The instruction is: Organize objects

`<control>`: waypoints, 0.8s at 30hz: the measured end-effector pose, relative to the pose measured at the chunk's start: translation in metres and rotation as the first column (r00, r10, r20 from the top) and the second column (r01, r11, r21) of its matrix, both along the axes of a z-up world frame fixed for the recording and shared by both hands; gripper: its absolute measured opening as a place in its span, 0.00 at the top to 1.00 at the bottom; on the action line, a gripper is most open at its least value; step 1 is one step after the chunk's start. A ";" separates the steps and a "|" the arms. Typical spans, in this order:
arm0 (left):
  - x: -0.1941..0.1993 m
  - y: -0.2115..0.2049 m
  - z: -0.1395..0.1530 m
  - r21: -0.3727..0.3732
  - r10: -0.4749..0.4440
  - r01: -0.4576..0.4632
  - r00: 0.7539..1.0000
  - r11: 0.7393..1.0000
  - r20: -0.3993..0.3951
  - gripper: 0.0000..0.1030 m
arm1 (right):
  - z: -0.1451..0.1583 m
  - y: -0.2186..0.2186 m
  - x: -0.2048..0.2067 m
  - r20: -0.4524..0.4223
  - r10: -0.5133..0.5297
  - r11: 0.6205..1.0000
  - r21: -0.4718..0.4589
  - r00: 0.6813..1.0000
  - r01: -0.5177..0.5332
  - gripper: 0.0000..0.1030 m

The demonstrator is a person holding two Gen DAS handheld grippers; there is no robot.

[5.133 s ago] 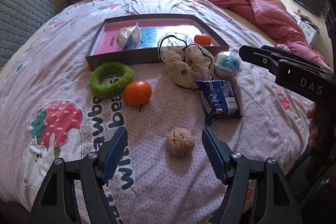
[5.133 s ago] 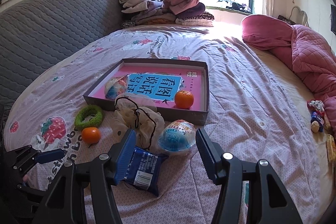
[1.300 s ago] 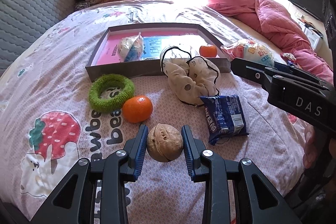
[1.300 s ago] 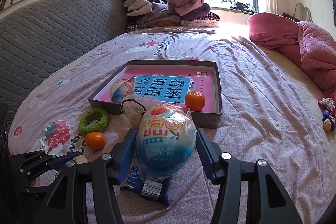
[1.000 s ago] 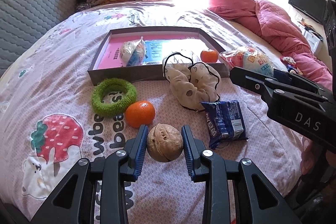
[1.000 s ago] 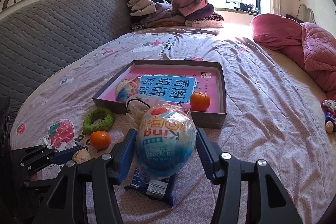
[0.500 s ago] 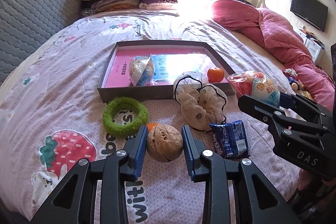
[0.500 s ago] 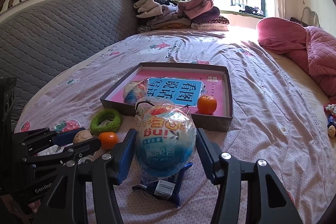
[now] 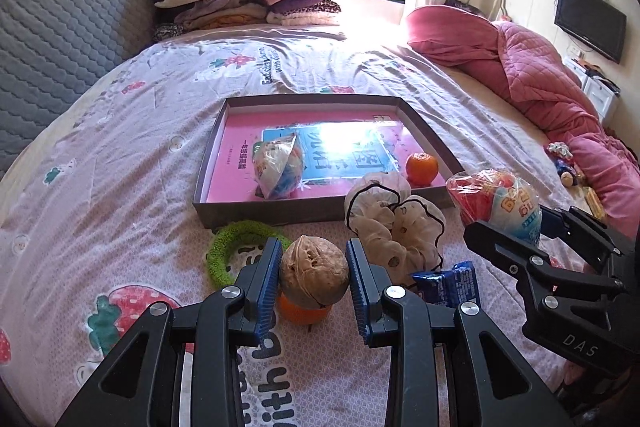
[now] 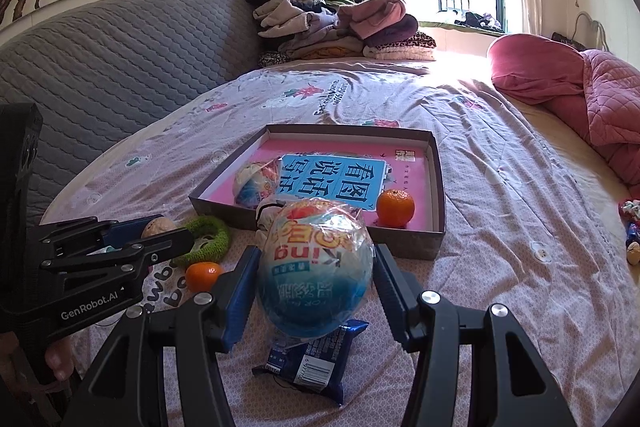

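Two claws loaded at once. Left wrist view first. Left gripper [image 9: 313, 277] clamped on wrinkled tan round walnut [image 9: 313, 273], blue ribbed pads pressing either flank, nut lifted clear of lilac printed bedsheet [image 9: 120, 155]. Held across the widest part, likely so the hard round shell cannot squirt out. Directly beneath the nut, half hidden: small orange mandarin [image 9: 303, 311] lying on the sheet. Just ahead and left of the tips: fuzzy green ring-shaped hair tie [image 9: 236, 239]. Ahead and right: cream spotted fabric scrunchie with black trim [image 9: 394, 223], leaning on the near wall of shallow grey cardboard box lid with pink book inside [image 9: 272, 213]. Right of the right finger: blue foil snack packet [image 9: 448, 285]. Inside the lid, well ahead: plastic-wrapped white and blue toy ball [image 9: 279, 167] and second small orange mandarin [image 9: 422, 168], so the lid reads as the collecting place. Far right: right gripper side-on, carrying its own wrapped ball.

Right wrist view next. Right gripper [image 10: 314, 277] clamped on large cellophane-wrapped red, white and blue toy ball [image 10: 314, 267], pads set wide against its sides, ball raised above the snack packet. Lid straight ahead of the tips, free floor visible between its two occupants. Far left, level with the tips: left gripper, walnut peeking between its fingers. Probably both loads bound for the lid.
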State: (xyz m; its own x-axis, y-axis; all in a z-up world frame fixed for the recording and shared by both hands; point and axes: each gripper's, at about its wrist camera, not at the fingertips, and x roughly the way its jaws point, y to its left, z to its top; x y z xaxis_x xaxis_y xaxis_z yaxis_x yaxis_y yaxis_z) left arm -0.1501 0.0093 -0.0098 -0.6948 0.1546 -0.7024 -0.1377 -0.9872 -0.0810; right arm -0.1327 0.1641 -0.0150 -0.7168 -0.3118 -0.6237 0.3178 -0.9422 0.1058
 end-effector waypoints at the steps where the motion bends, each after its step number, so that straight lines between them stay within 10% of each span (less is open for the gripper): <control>1: -0.002 0.000 0.001 -0.002 -0.001 0.001 1.000 1.000 -0.001 0.68 | 0.000 -0.001 0.000 -0.001 -0.003 1.000 0.003 1.000 0.003 0.45; 24: -0.070 -0.022 0.034 -0.025 0.006 -0.008 0.997 1.000 -0.073 0.68 | 0.032 -0.020 -0.051 -0.050 -0.004 1.000 0.000 0.999 0.004 0.45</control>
